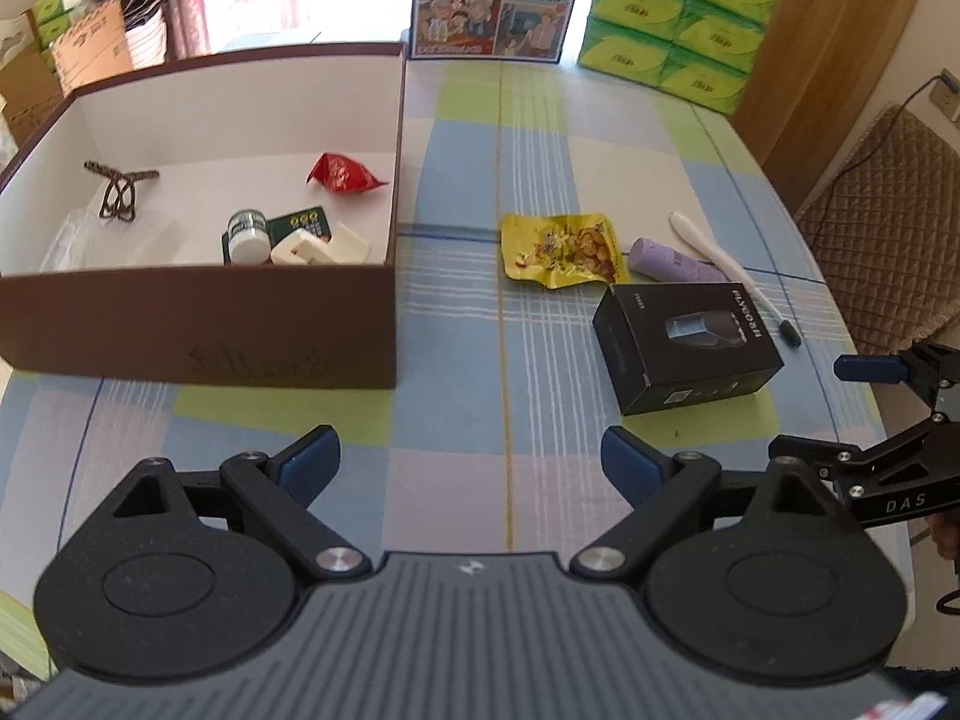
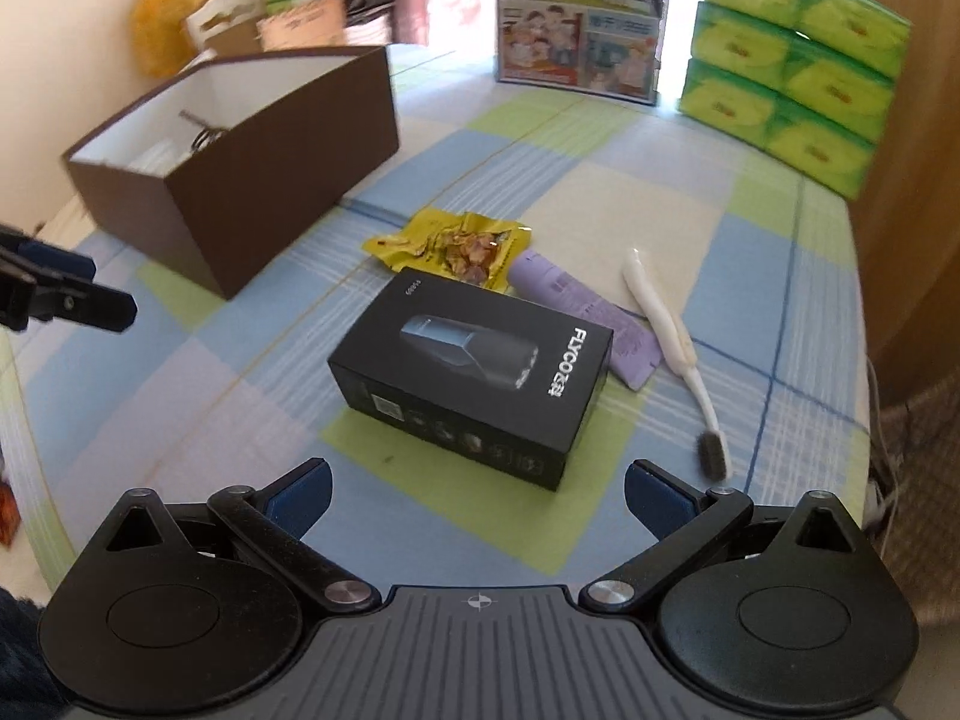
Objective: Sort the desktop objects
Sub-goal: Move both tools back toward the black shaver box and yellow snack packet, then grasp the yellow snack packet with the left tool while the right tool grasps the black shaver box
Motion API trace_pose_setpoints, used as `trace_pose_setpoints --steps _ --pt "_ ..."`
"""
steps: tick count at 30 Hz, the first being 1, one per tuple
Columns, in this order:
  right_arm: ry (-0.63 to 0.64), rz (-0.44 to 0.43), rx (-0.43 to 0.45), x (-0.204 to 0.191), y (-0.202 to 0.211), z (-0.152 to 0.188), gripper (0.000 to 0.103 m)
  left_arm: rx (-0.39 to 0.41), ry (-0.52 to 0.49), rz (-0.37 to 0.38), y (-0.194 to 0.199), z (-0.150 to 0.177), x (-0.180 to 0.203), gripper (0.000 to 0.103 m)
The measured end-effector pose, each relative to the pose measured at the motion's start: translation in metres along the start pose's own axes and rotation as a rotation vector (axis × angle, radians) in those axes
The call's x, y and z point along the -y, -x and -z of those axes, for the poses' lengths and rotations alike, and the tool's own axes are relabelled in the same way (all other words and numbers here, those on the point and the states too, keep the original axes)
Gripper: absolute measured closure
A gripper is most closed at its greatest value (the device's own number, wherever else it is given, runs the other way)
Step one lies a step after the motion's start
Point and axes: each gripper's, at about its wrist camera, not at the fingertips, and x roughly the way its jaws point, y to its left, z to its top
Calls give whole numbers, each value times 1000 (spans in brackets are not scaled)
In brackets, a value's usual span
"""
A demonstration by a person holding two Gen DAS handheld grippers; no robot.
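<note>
A brown box (image 1: 198, 324) with a white inside holds a red packet (image 1: 342, 174), a small white bottle (image 1: 247, 234), white plugs (image 1: 318, 247) and a brown hair clip (image 1: 120, 192). On the checked cloth lie a black shaver box (image 2: 474, 372), a yellow snack packet (image 2: 462, 246), a purple tube (image 2: 582, 312) and a white toothbrush (image 2: 672, 348). My left gripper (image 1: 471, 462) is open and empty, over the cloth in front of the brown box. My right gripper (image 2: 477, 498) is open and empty, just short of the shaver box.
A stack of green tissue packs (image 2: 798, 60) and a picture board (image 2: 582, 18) stand at the table's far edge. A padded chair (image 1: 888, 216) is to the right. Cardboard boxes and papers (image 1: 90, 42) sit behind the brown box (image 2: 240, 168).
</note>
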Motion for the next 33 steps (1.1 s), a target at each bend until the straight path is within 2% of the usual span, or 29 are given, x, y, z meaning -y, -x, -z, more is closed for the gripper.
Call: trace_pose_setpoints --steps 6,9,16,19,20,23,27,33 --pt "274 -63 -12 11 -24 -9 2 -16 56 -57 -6 5 -2 11" --pt "407 -122 -13 19 -35 -17 2 -19 88 -93 -6 9 -8 11" --pt "591 -253 -36 22 -73 -37 2 -34 198 -187 3 26 -33 11" --pt "622 -270 -35 18 -82 -38 3 -42 229 -219 8 33 -42 11" --pt "637 -256 -28 15 -82 -37 10 -42 233 -225 9 35 -43 11" --pt "648 -229 -23 13 -77 -31 16 -39 231 -225 12 38 -43 11" --pt "572 -190 -33 16 -63 -17 22 -58 198 -190 6 39 -35 12" --pt "430 -101 -66 16 -30 16 23 -69 47 -90 -11 29 -3 12"
